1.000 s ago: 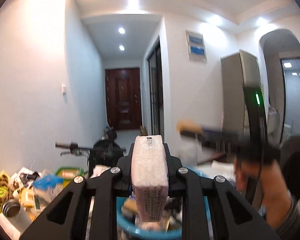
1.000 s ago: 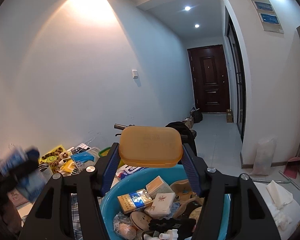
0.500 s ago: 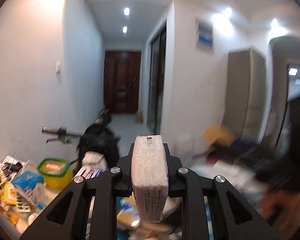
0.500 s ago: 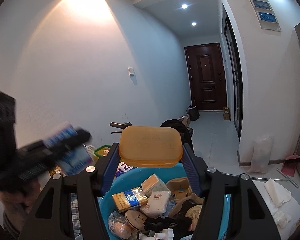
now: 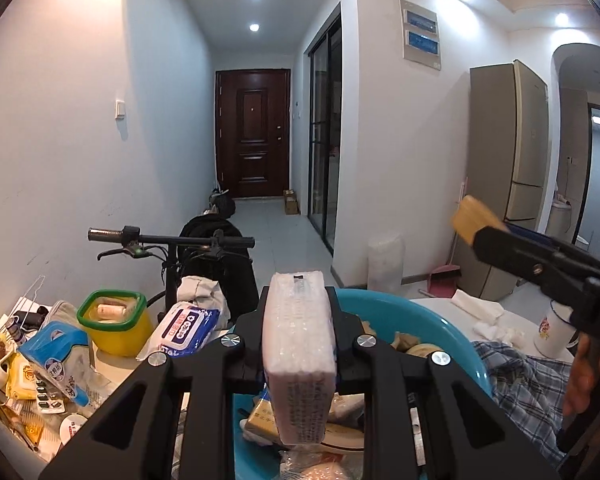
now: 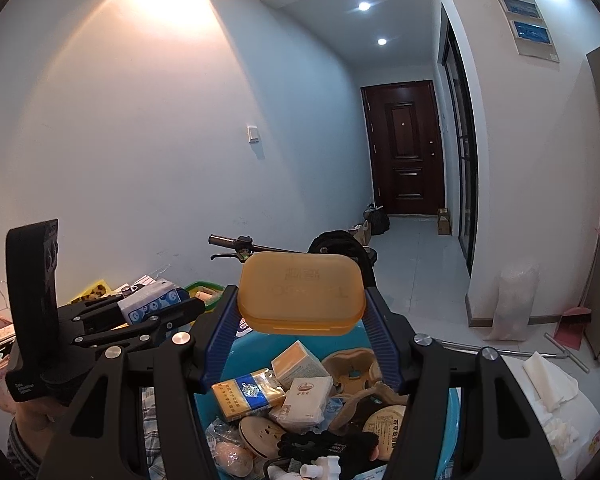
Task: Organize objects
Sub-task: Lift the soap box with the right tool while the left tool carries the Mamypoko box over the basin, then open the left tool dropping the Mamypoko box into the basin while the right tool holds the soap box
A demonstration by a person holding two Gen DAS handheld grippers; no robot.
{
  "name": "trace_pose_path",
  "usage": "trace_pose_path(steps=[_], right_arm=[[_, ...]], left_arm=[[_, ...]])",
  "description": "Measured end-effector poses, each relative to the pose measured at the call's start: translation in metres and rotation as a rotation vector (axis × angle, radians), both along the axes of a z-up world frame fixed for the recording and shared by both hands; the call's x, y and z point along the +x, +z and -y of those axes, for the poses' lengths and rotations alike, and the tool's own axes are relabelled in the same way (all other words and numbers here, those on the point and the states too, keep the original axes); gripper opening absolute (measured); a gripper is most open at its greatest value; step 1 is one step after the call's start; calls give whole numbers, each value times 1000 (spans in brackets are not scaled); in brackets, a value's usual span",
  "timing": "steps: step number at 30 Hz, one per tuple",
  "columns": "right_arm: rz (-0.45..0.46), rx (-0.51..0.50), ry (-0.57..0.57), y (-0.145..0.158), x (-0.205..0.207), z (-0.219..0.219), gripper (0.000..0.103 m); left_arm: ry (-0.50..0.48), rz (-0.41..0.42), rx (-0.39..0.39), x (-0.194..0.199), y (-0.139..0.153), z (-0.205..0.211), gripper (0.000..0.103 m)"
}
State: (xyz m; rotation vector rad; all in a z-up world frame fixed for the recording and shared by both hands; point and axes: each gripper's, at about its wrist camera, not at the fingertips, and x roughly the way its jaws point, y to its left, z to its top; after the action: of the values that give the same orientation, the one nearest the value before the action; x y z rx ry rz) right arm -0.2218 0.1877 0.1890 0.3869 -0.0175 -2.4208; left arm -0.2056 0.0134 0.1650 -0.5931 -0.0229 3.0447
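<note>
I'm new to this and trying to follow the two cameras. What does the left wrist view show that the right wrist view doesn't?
Only the left wrist view: the refrigerator, the white mug and the wet-wipes pack.

Only the right wrist view: the cigarette pack and small boxes lying inside the basin.

Both: the blue basin, the scooter handlebar, the dark door, the left gripper clamping a tissue pack, and the right gripper holding an orange case.
</note>
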Motion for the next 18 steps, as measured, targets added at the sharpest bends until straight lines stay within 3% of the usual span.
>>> trace_pose_path(steps=[18], right_arm=[[-15, 50, 5, 3, 8, 11, 60]], left_arm=[[-14, -31, 49, 13, 12, 7, 23]])
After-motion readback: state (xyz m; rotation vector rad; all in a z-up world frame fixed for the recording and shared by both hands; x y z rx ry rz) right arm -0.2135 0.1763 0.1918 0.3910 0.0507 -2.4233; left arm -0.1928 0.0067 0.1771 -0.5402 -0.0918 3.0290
